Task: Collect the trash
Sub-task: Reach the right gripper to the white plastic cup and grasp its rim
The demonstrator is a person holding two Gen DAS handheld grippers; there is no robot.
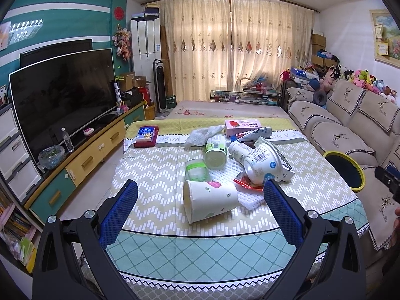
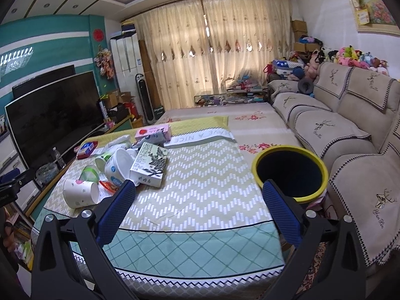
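A pile of trash lies on the cloth-covered table [image 1: 155, 175]. Nearest is a white paper cup [image 1: 210, 201] on its side. Behind it lie a green-banded clear cup [image 1: 196, 171], a white tub [image 1: 262, 165], two small bottles [image 1: 216, 151], a white printed carton [image 2: 150, 163], a pink strawberry box [image 1: 242, 126] and a red-and-blue packet [image 1: 146, 136]. A yellow-rimmed dark bin [image 2: 291, 173] stands at the table's right edge. My left gripper [image 1: 201, 192] is open just short of the paper cup. My right gripper [image 2: 198, 192] is open over bare cloth, left of the bin.
A beige sofa [image 2: 350, 130] with plush toys runs along the right. A large TV [image 1: 65, 95] on a low cabinet [image 1: 95, 155] stands at the left, with a water bottle [image 1: 68, 140] and a bowl. Curtains [image 1: 235, 47] and clutter fill the far end.
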